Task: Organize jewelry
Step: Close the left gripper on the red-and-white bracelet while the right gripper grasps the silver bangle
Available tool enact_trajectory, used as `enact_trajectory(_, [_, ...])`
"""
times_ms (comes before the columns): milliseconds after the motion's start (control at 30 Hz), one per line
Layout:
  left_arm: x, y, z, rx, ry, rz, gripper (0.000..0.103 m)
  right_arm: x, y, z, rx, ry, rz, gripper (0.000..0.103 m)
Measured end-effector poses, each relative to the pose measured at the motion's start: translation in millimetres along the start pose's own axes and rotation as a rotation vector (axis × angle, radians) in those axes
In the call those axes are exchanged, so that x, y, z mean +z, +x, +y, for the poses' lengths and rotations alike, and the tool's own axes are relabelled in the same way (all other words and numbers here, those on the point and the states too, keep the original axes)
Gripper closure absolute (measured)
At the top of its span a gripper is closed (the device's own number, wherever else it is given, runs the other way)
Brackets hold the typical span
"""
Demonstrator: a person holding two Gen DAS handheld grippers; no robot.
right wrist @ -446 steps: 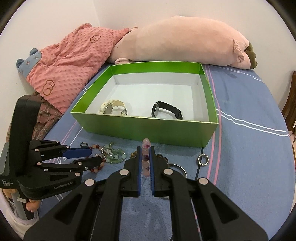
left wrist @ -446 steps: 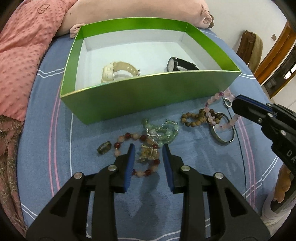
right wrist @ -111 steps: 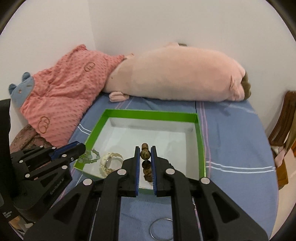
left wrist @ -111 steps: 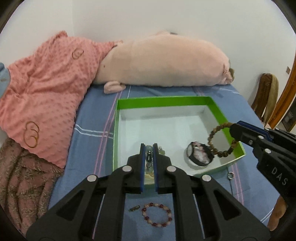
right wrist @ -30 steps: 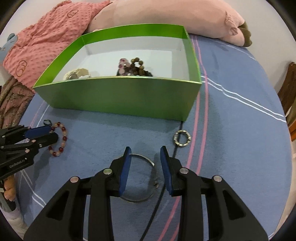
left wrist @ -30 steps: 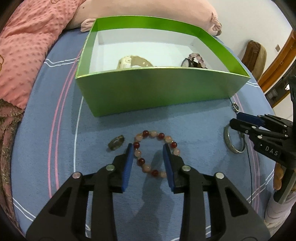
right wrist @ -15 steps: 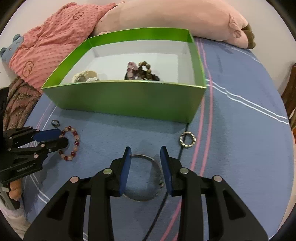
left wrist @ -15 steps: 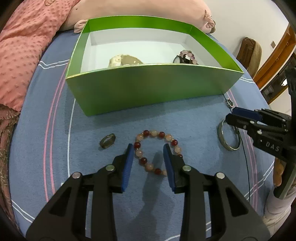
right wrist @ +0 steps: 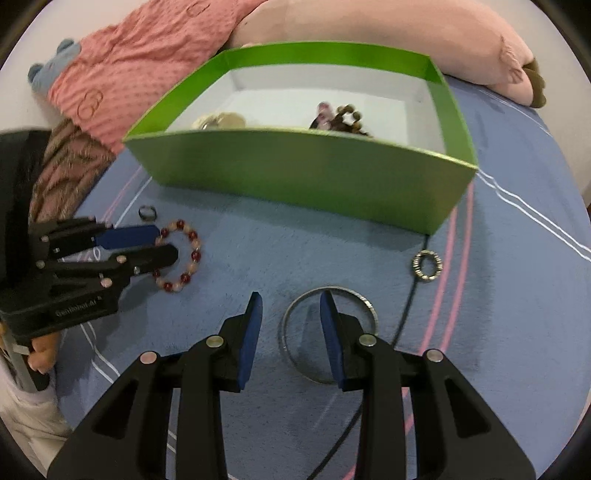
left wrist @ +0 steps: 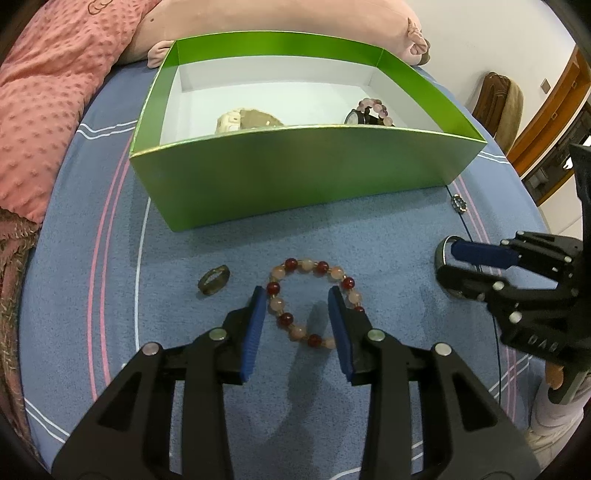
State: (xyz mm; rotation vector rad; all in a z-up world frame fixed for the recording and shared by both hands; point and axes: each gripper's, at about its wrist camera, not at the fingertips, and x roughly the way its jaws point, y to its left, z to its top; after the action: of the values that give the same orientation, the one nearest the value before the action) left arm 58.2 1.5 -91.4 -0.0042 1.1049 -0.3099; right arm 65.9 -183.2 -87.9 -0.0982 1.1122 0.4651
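Note:
A bracelet of red and pale beads [left wrist: 291,263] lies flat on the blue cover. My left gripper [left wrist: 296,295] hangs just over its near half with the jaws opening; beads lie between the pads, untouched. A silver bangle [right wrist: 364,301] lies further right. My right gripper [right wrist: 291,301] stands open over it, with the bangle's left rim between the fingers. A dark ring [left wrist: 213,280] sits left of the bracelet, and a small ribbed ring [right wrist: 416,264] beyond the bangle. The green box [left wrist: 295,173] behind holds a cream watch [left wrist: 236,120], a black watch [left wrist: 360,117] and bead bracelets.
A pink plush pillow [right wrist: 369,26] and a pink dotted blanket [left wrist: 40,92] lie behind and left of the box. A thin dark cable [right wrist: 410,306] runs across the cover past the bangle. A wooden chair [left wrist: 498,99] stands at the far right.
My left gripper's jaws have widened slightly over the bead bracelet. My right gripper has rolled and shifted a little left, so the bangle now sits off-centre under its right finger.

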Motion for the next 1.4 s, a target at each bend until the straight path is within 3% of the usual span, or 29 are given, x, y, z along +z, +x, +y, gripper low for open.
enact_trajectory(133, [-0.1,0.1,0.1,0.002,0.0,-0.002,0.056,-1.5,6.0,5.5,-0.023,-0.024,0.015,0.069])
enact_trajectory(200, [-0.3,-0.3,0.1,0.002,0.001,-0.003,0.056,-3.9,8.2,9.8,-0.051,-0.048,0.011,0.069])
enact_trajectory(433, [-1.5,1.3,-3.3,0.024,0.016,-0.004,0.066,-9.1,11.0,24.3,-0.082,-0.126,-0.017,0.087])
enact_trajectory(800, [-6.4,3.1,-18.6,0.13,0.085,-0.03,0.069,-10.7,8.2,22.9,-0.09,-0.132,-0.025,0.086])
enact_trajectory(1400, [-10.1,1.6,-27.7,0.17,0.121,-0.046,0.069,-8.4,8.2,22.6,-0.099,-0.127,-0.02,0.085])
